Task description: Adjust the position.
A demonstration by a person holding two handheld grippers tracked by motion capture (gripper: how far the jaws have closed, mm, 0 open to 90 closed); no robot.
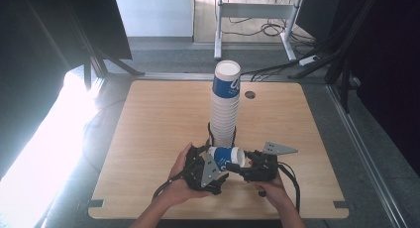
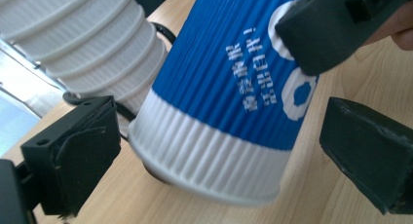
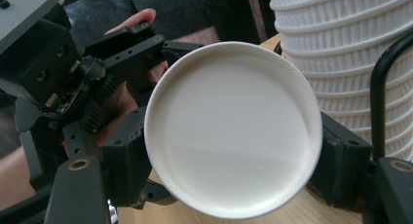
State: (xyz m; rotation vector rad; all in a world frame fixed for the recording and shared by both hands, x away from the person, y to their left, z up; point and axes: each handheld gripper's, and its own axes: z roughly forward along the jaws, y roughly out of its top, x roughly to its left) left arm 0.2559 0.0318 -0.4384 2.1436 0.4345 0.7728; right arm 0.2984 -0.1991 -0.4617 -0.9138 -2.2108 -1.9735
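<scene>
A blue-and-white ribbed paper cup (image 1: pixel 225 155) lies on its side just above the wooden table (image 1: pixel 148 134), in front of a tall stack of upturned cups (image 1: pixel 225 106). My right gripper (image 1: pixel 243 163) is shut on it, and the right gripper view shows both jaws pressed against the cup's sides with its white base (image 3: pixel 234 126) facing the camera. My left gripper (image 1: pixel 205 171) is open. Its jaws straddle the cup's white rim end (image 2: pixel 209 156) with a gap on each side. The stack (image 2: pixel 87 39) rises just behind.
A black wire holder (image 3: pixel 384 87) rings the foot of the stack (image 3: pixel 350 48). A round cable hole (image 1: pixel 250 94) sits near the table's far edge. Beyond it stand a white desk frame (image 1: pixel 257 12) and loose cables on the floor. Strong light falls at the left.
</scene>
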